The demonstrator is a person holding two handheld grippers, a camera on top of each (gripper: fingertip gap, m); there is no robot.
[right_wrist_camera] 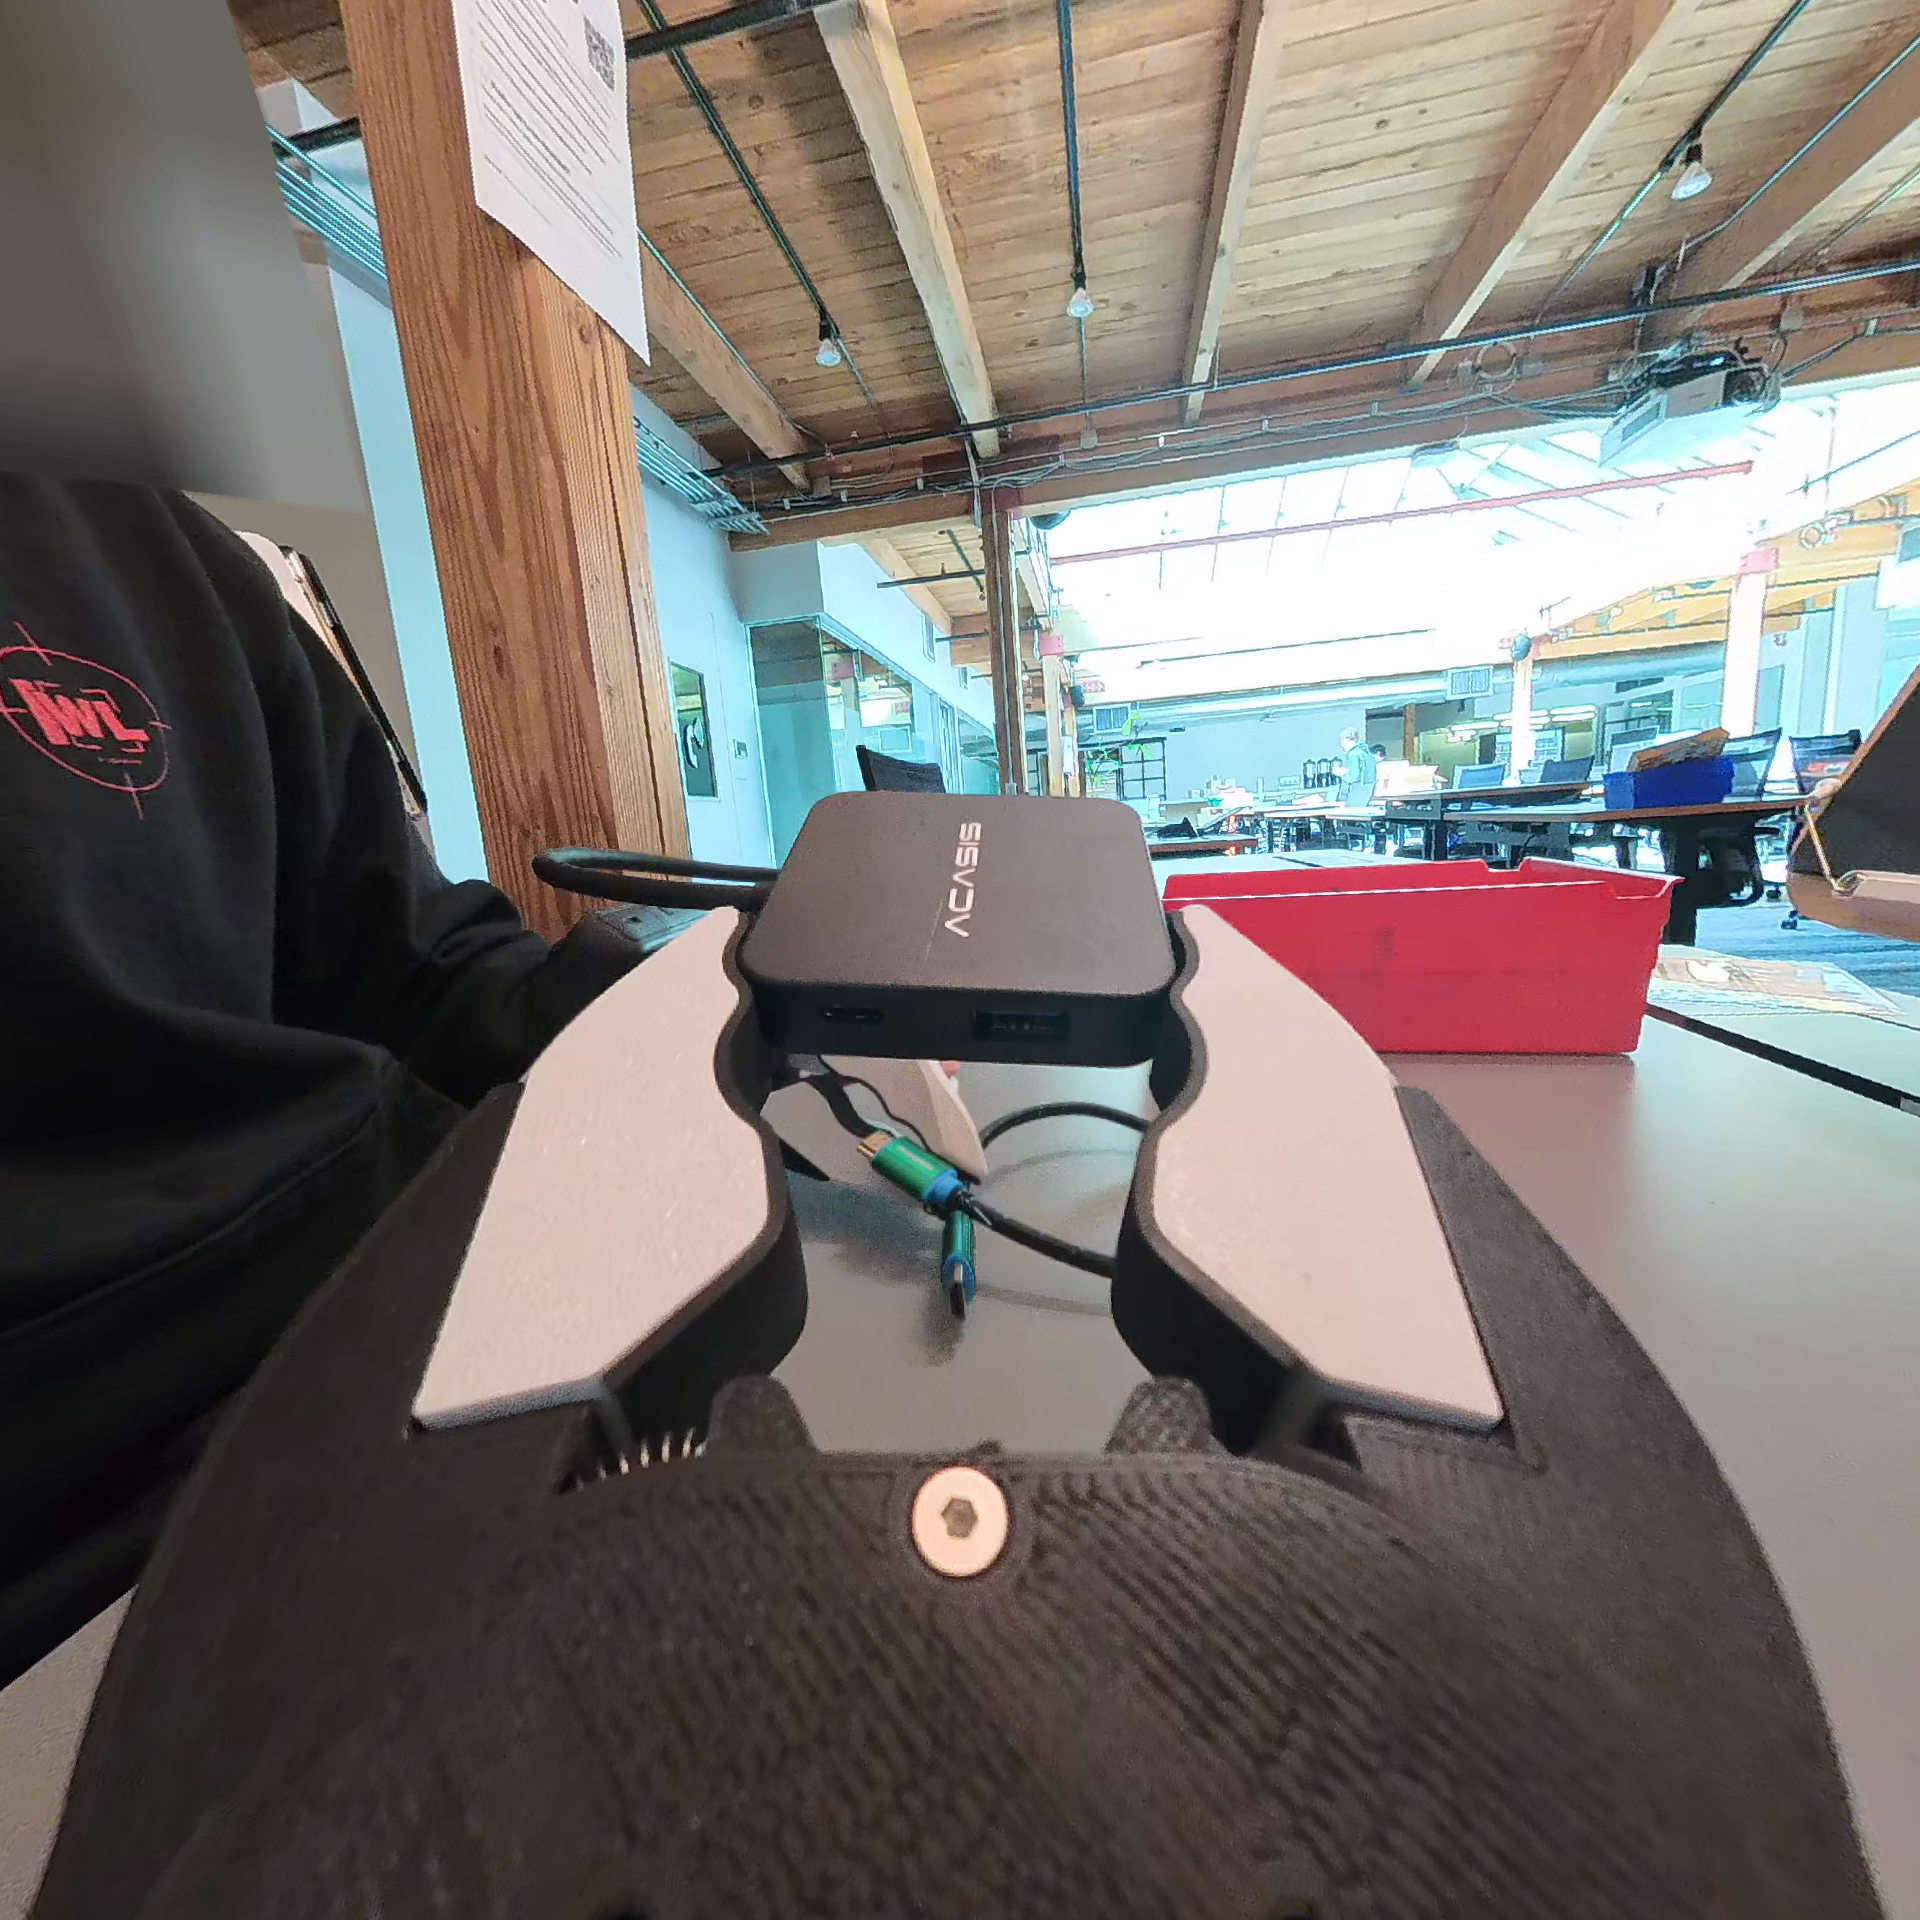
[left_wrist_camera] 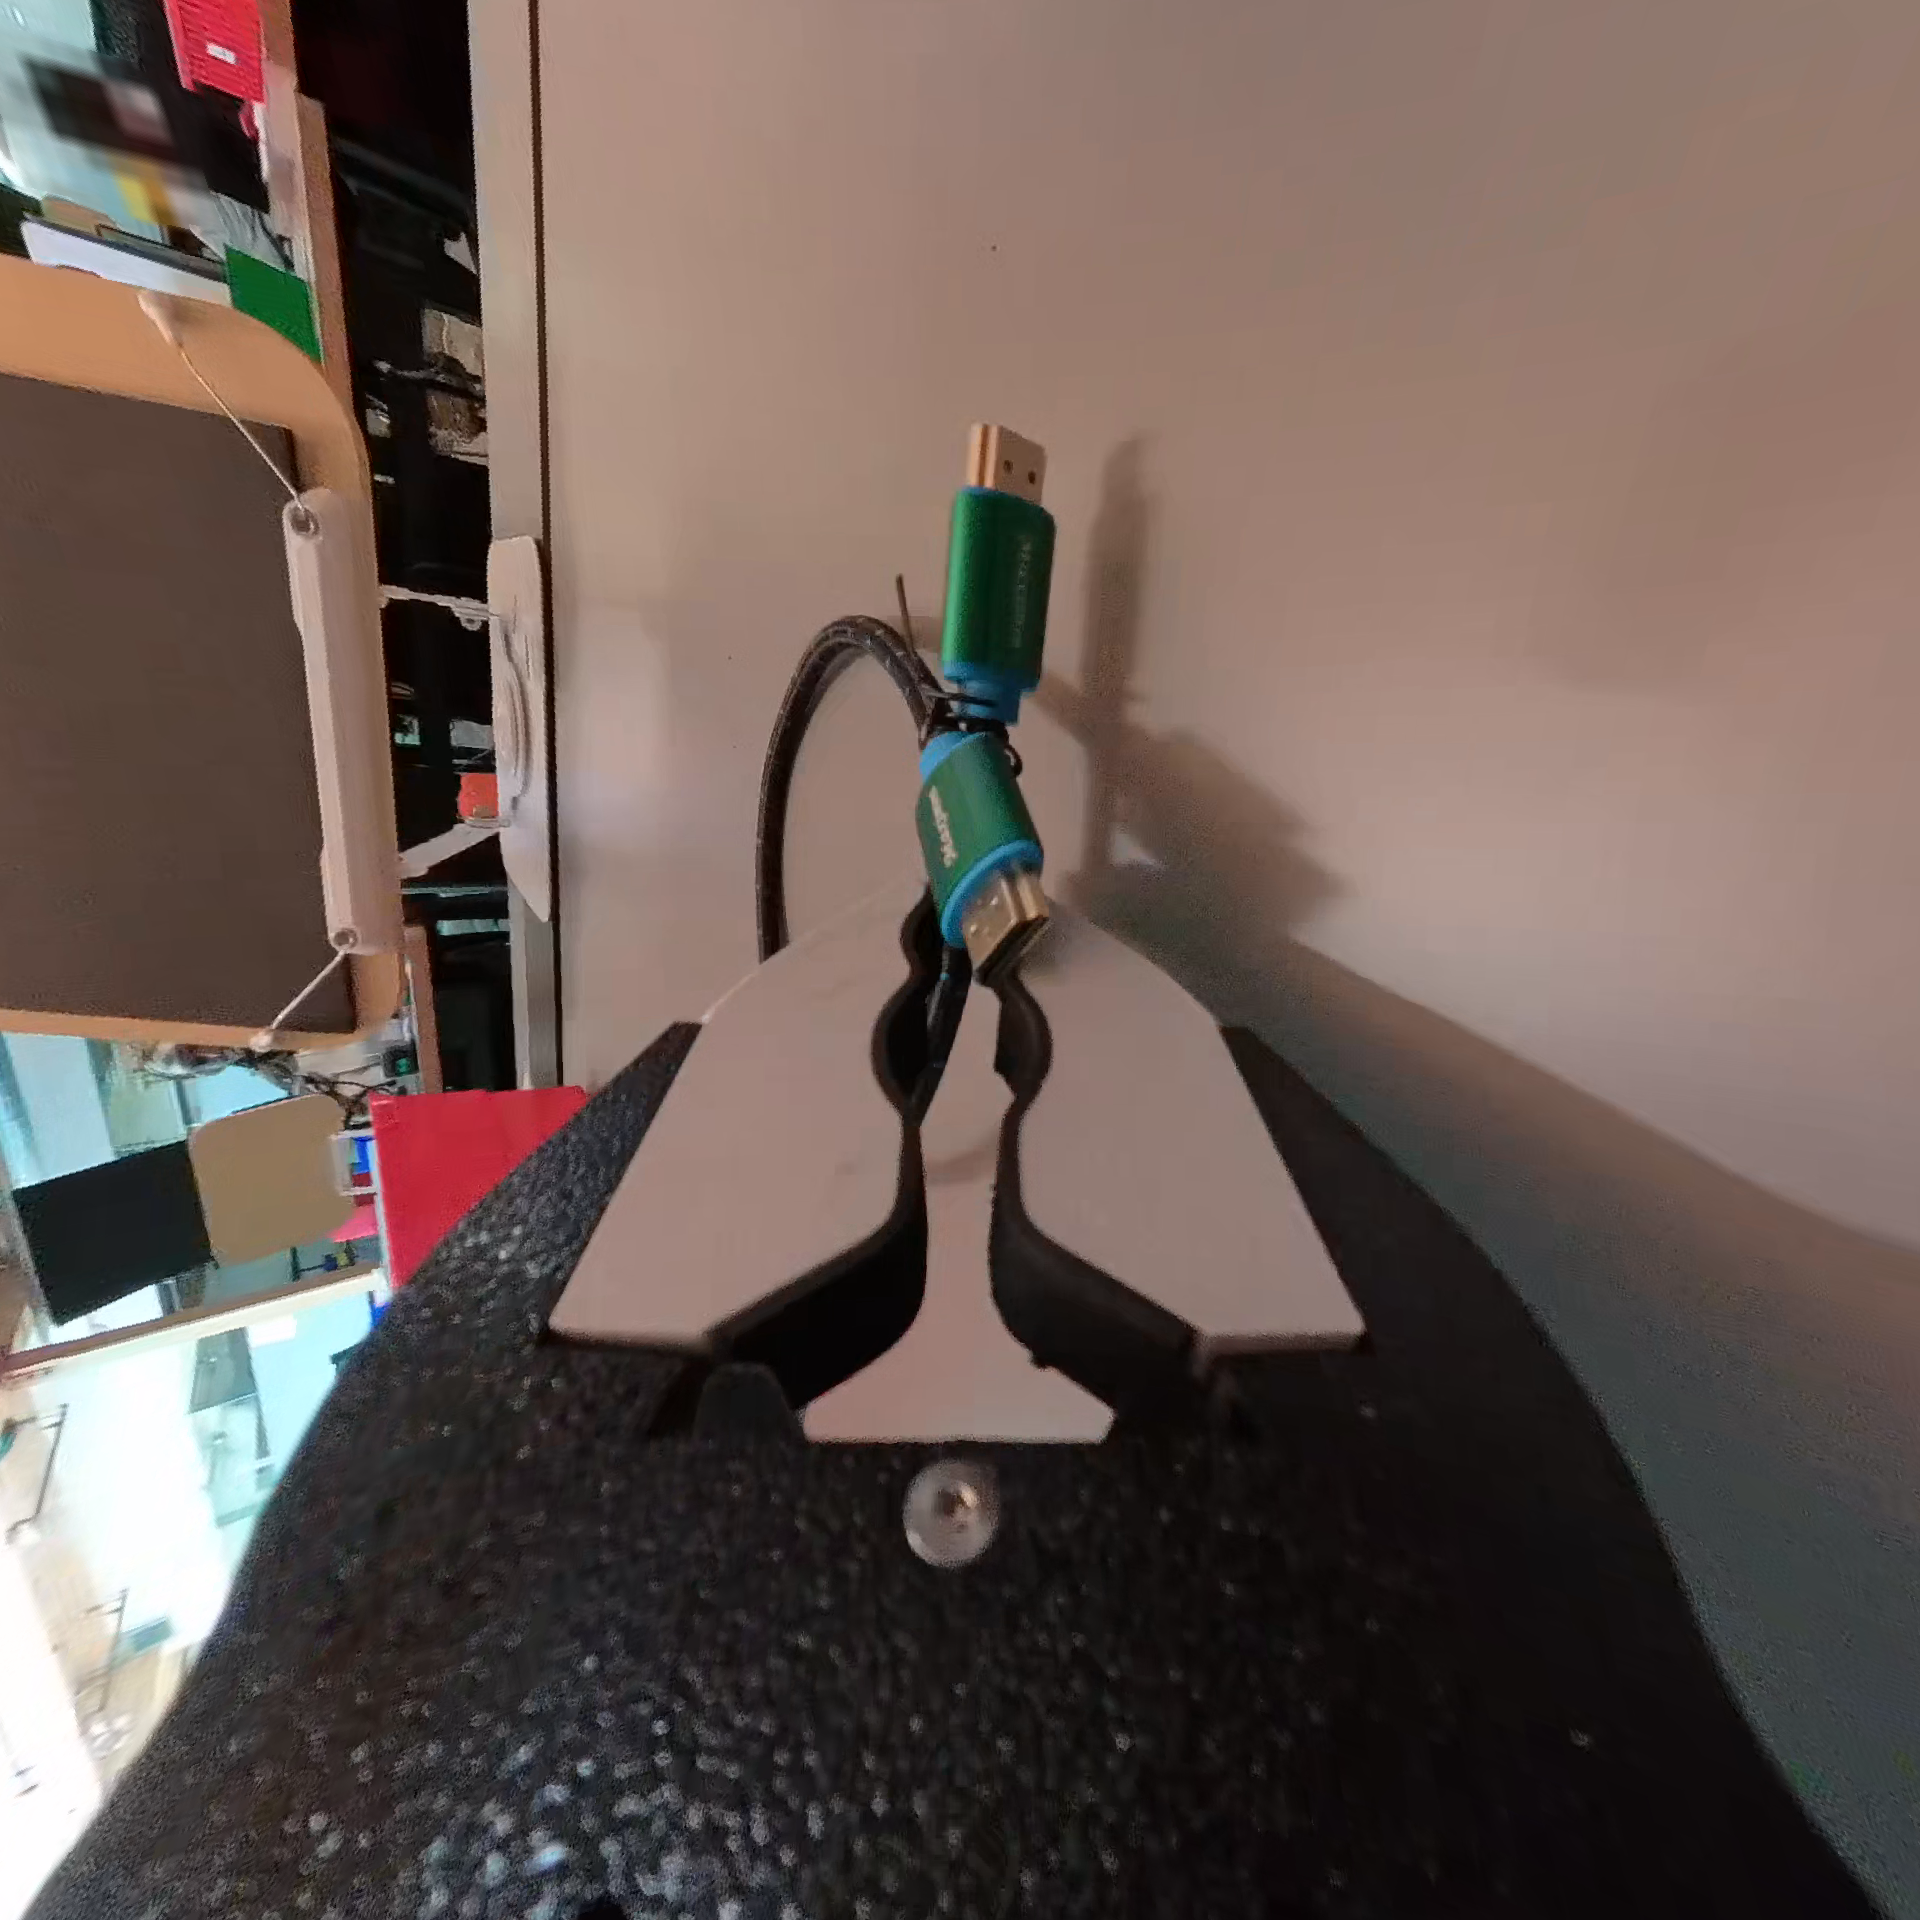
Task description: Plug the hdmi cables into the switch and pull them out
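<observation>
In the left wrist view my left gripper (left_wrist_camera: 940, 987) is shut on the black braided HDMI cable (left_wrist_camera: 774, 790), which loops over the grey table (left_wrist_camera: 1403, 416). Its two green-and-blue plugs are tied together: one (left_wrist_camera: 997, 582) points away from me, the other (left_wrist_camera: 977, 831) points back at the fingers. In the right wrist view my right gripper (right_wrist_camera: 961, 935) is shut on the black switch (right_wrist_camera: 961, 894) by its sides and holds it above the table. The switch's near face shows two ports. Below it lie the same green plugs (right_wrist_camera: 909, 1164).
A red bin (right_wrist_camera: 1403, 956) stands on the table (right_wrist_camera: 1662, 1247) to the right of the switch. A person in a black sweatshirt (right_wrist_camera: 156, 935) is close on the left, before a wooden post (right_wrist_camera: 520, 520). The switch's own lead (right_wrist_camera: 644, 878) runs off left. A wood-framed board (left_wrist_camera: 156, 675) stands nearby.
</observation>
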